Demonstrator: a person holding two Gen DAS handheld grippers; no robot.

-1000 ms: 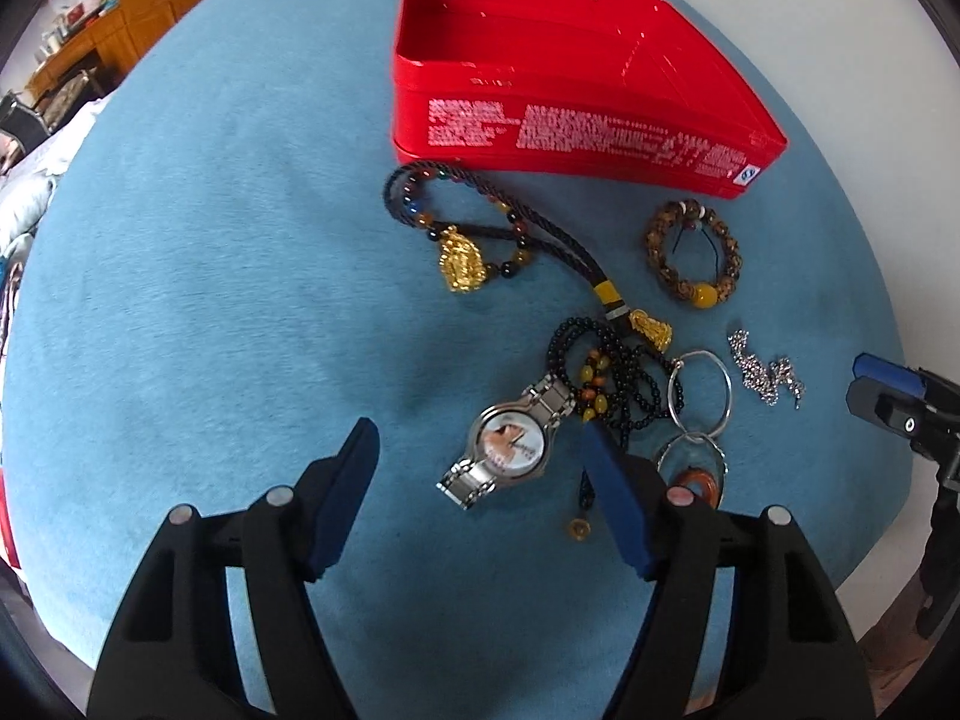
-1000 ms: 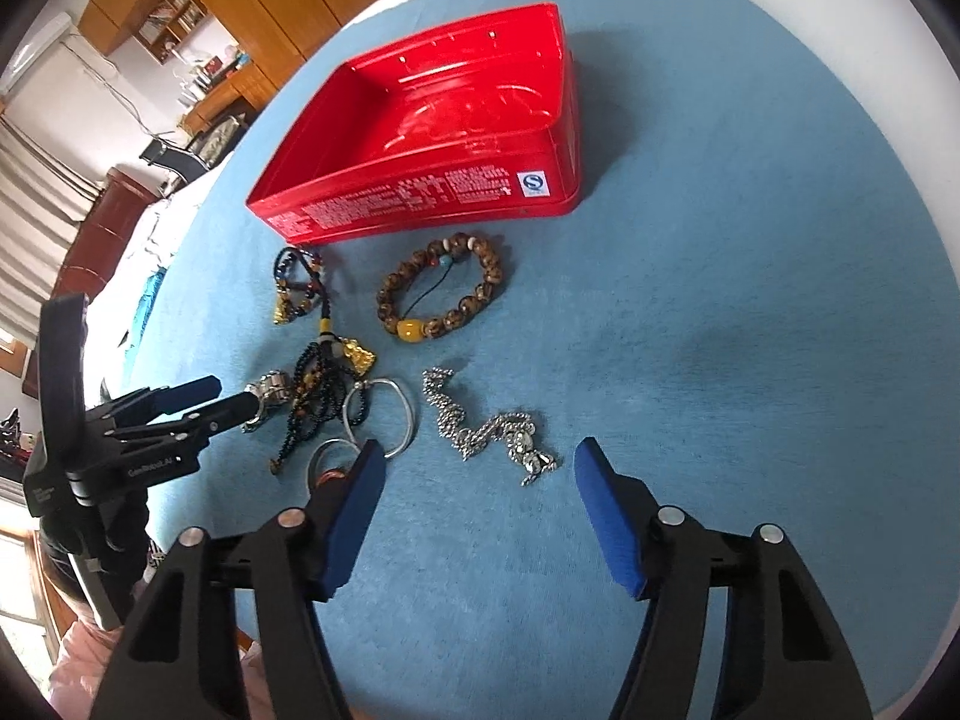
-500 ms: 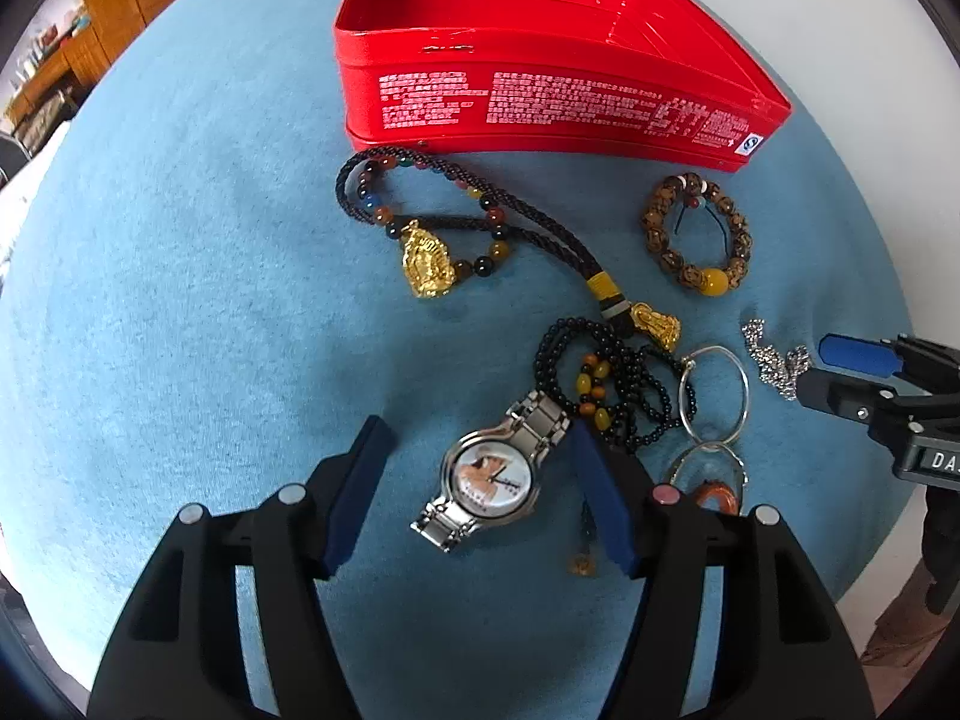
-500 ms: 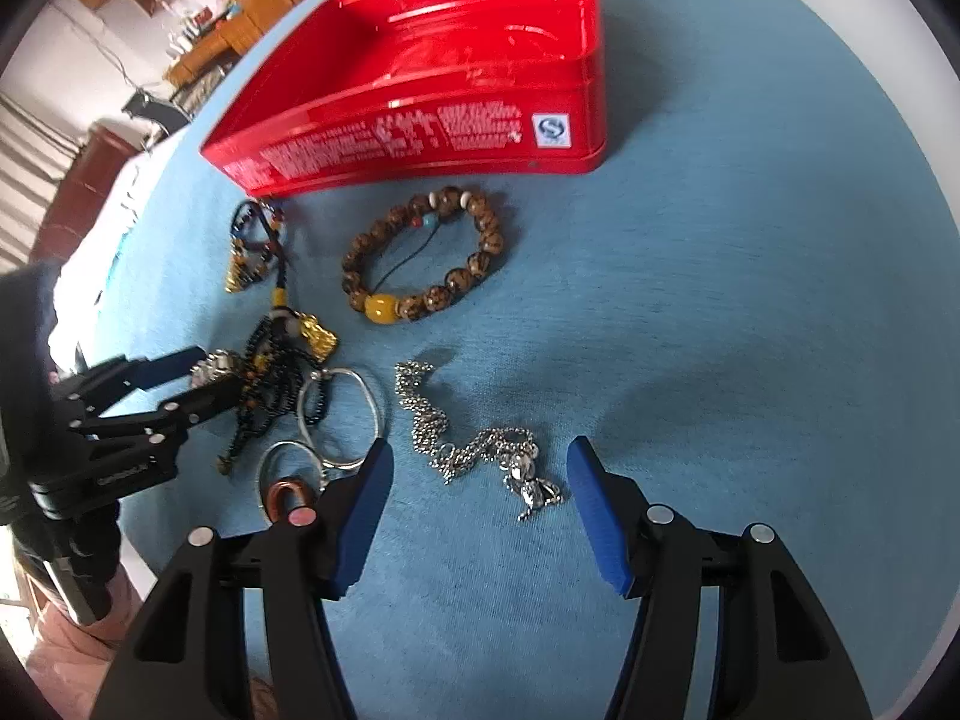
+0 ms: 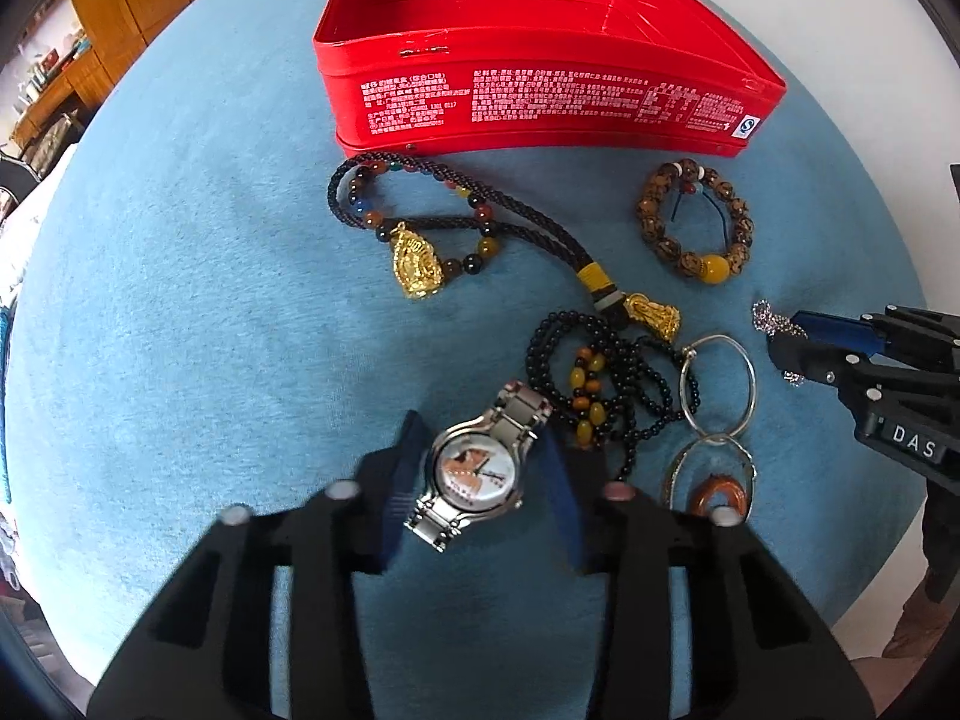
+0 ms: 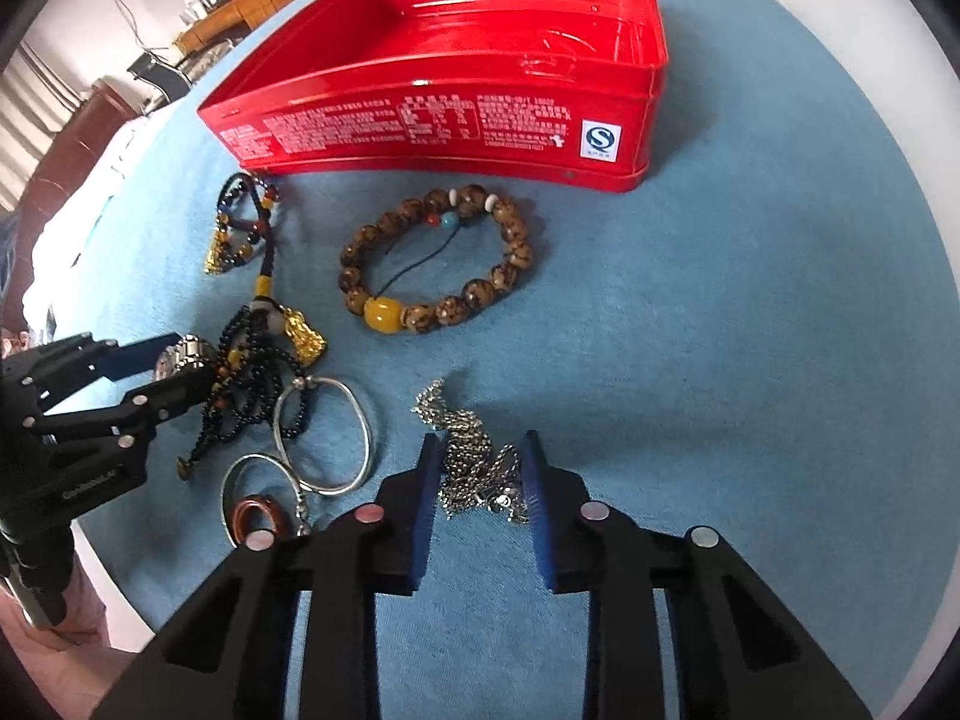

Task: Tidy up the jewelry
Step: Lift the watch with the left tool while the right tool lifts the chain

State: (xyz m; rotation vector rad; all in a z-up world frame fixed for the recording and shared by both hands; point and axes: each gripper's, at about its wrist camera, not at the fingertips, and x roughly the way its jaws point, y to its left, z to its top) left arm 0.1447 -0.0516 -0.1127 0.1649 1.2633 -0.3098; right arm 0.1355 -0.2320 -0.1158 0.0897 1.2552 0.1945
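A silver wristwatch (image 5: 477, 474) lies on the blue cloth between the blue pads of my left gripper (image 5: 480, 450). Its jaws are closing and the pads touch the watch case on both sides. A bunched silver chain (image 6: 474, 468) sits between the pads of my right gripper (image 6: 480, 450), whose jaws are closing and pressing on it. The open red tin (image 5: 540, 102) stands behind the jewelry with nothing inside. In the left wrist view the right gripper (image 5: 798, 342) shows at the right edge.
Between tin and grippers lie a brown bead bracelet (image 6: 381, 312), a black cord necklace with a gold pendant (image 5: 414, 264), a black bead string (image 5: 600, 360), a silver bangle (image 5: 753, 384) and a ring with a copper coil (image 5: 717, 495). The blue cloth (image 5: 210, 300) is bare at left.
Both grippers have come down toward the cloth and their jaws have narrowed. The left pads now flank the watch closely and the right pads squeeze the chain.
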